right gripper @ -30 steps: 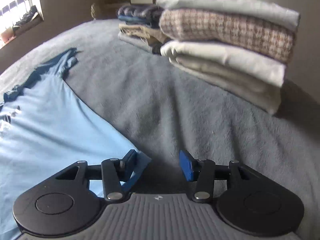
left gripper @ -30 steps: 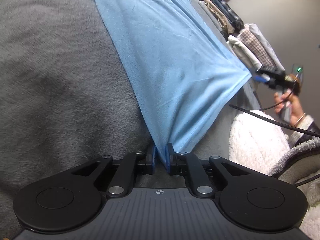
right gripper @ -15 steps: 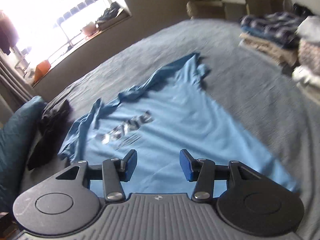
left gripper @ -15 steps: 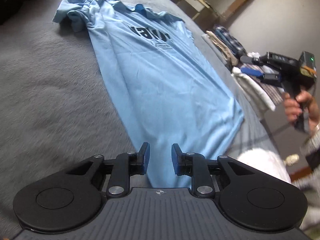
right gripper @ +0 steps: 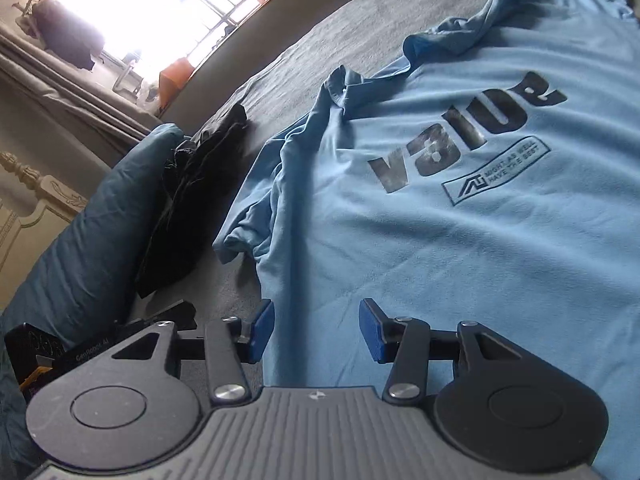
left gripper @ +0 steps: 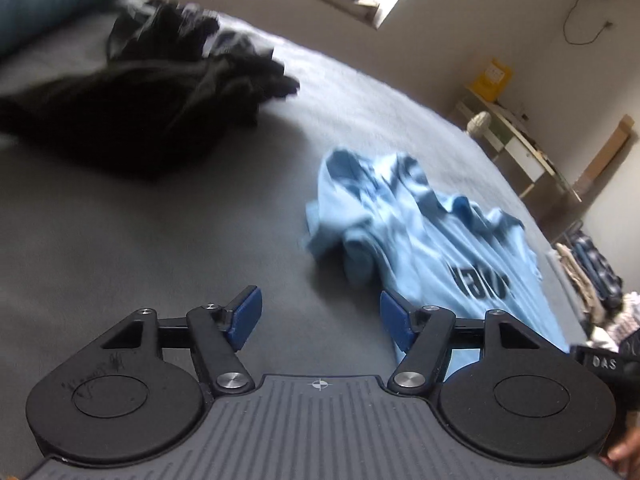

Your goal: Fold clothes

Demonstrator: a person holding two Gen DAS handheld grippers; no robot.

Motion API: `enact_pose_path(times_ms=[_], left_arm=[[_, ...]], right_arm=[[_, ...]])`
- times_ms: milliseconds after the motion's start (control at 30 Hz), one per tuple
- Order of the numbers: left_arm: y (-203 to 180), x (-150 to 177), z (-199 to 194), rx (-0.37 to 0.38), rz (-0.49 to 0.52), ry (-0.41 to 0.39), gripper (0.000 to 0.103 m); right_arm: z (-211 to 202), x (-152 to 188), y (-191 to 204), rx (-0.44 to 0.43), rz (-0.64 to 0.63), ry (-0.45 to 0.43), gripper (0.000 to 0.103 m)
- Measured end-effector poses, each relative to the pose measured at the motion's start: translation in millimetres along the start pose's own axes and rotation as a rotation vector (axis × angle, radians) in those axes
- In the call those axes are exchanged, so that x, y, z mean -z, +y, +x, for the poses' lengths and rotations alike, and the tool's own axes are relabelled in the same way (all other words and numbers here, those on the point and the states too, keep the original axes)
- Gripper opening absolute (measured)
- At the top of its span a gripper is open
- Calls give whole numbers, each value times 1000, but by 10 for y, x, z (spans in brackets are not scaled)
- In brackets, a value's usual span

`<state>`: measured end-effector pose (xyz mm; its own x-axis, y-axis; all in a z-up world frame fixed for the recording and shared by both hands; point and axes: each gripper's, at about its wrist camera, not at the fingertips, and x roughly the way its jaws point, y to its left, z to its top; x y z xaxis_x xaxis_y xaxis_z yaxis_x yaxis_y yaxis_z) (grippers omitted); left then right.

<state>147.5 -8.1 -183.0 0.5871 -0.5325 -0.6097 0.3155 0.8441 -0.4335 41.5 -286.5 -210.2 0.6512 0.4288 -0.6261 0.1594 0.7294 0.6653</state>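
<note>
A light blue T-shirt (right gripper: 460, 240) with dark lettering lies spread face up on the grey bed cover; its sleeve and collar end (left gripper: 384, 216) is crumpled. My left gripper (left gripper: 320, 318) hovers over bare cover just left of the shirt's side edge, its jaws opening, nothing between them. My right gripper (right gripper: 316, 330) hangs low over the shirt's body below the near sleeve (right gripper: 256, 216), jaws apart and empty, cloth lying under them.
A heap of black clothes (left gripper: 152, 96) lies on the bed cover (left gripper: 140, 240) beyond the shirt, beside a teal pillow (right gripper: 92, 232). Folded clothes (left gripper: 592, 276) are stacked at the right edge. A window (right gripper: 132, 12) and shelves (left gripper: 516, 136) stand behind.
The left gripper let go of the shirt's hem corner, opened wide and swung toward the sleeve end. The right gripper swung from the folded stack across to low over the shirt's chest side.
</note>
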Motion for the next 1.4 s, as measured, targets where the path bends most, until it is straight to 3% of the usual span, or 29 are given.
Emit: enact_pose_path(times_ms=[133,233,333,500,600,633,667,767,867,967,1100,1200,1400], left_arm=[[4,-107,296,5,65,-9,65],[114,-182,421,53,8,0,56],[221,-234,508,108,-38,24,45],[447,-287,587,225,-154,75,35],[600,-312,631,295,-253,111,26],[635,-316,648,311,-275,122,18],[656,-329,679,321,-280,139,10],[672,-403,746,343,-296,175,3],[619,-538,760,406,-303,180,1],[536,-692,750,469,-307,169,0],[468,-837,817,529,-361,210,0],[430,-892,900,552,-411,253,0],[391,-988,1133,609,-513,287,0]], right_arm=[[108,-13,-187,-30,86,12,49],[56,-29,-187,-36,62,10,49],[-81,-98,39,-24,-87,-19,49],[-105,-156,647,-6,-375,-47,49],[27,-83,1042,-3,-556,-54,49],[101,-37,1165,3,-621,-49,49],[187,14,1264,14,-679,-38,48],[460,169,1477,50,-820,6,46],[719,275,1557,81,-891,46,40],[887,269,1461,167,-879,50,33],[856,193,1378,224,-843,-10,32],[787,297,1500,204,-934,-58,32],[967,514,1694,253,-1108,-84,32]])
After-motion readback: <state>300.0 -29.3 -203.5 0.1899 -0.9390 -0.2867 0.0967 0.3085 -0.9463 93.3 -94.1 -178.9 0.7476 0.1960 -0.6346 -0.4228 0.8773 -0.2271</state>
